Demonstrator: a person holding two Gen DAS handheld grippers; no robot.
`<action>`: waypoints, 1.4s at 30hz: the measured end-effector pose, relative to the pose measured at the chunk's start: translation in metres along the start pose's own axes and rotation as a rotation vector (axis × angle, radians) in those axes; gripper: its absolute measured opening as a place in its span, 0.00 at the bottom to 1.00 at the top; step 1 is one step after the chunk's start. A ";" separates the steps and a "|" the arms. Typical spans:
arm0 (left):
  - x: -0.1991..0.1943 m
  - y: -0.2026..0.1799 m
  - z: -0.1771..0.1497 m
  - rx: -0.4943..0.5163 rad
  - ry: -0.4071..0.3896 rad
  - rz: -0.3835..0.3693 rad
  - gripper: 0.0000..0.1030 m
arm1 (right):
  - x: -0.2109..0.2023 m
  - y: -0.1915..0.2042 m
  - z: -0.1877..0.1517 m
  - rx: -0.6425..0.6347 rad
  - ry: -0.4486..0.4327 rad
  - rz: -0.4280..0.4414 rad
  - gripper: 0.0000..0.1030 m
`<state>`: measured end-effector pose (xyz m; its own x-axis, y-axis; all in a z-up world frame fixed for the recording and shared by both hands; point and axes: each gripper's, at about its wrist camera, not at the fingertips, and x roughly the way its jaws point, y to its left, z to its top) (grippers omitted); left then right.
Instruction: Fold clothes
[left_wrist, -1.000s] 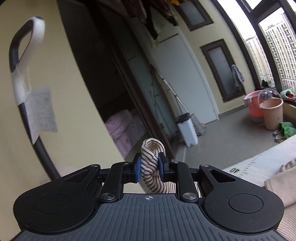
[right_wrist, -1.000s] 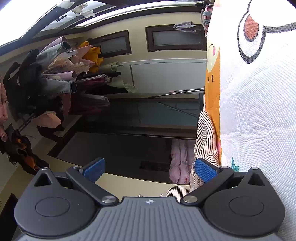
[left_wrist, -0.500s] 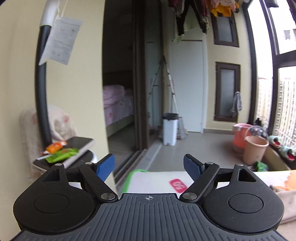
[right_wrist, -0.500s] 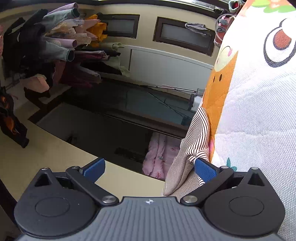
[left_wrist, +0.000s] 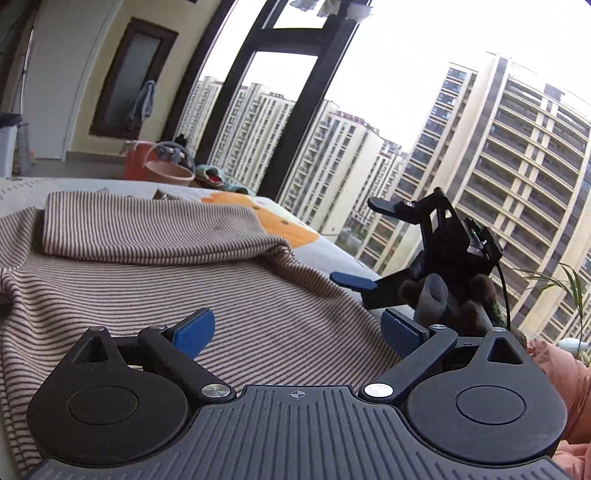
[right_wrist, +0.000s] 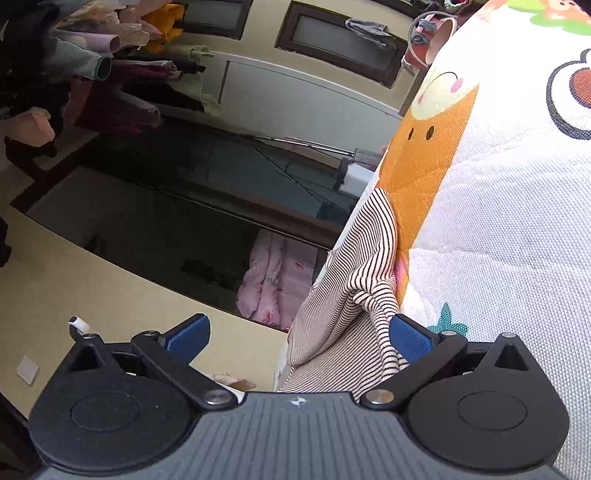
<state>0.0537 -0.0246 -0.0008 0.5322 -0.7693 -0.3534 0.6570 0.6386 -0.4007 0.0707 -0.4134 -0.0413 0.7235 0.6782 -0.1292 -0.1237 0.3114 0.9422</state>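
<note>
The left tongs (left_wrist: 297, 328) gape wide with nothing between the blue pads, hovering over the striped top (left_wrist: 155, 266), a fine-ribbed beige-and-brown knit lying rumpled on the quilted cartoon-print mat (right_wrist: 498, 221). At 2 o'clock the right tongs (left_wrist: 360, 243) are spread wide too; in their own view a bunched fold of the knit touches one pad (right_wrist: 408, 338).
</note>
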 end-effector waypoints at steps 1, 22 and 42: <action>-0.003 0.002 -0.003 -0.013 -0.012 -0.011 1.00 | 0.003 0.003 0.000 -0.012 0.010 -0.024 1.00; -0.013 0.008 -0.017 -0.152 -0.071 0.080 1.00 | 0.199 0.211 -0.096 -1.339 0.307 -0.703 0.53; -0.014 0.011 -0.020 -0.187 -0.052 0.084 1.00 | 0.314 0.173 -0.152 -1.580 0.495 -0.871 0.03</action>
<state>0.0431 -0.0061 -0.0168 0.6111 -0.7102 -0.3496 0.5013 0.6890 -0.5234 0.1736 -0.0454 0.0344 0.7197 0.0265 -0.6938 -0.5188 0.6845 -0.5121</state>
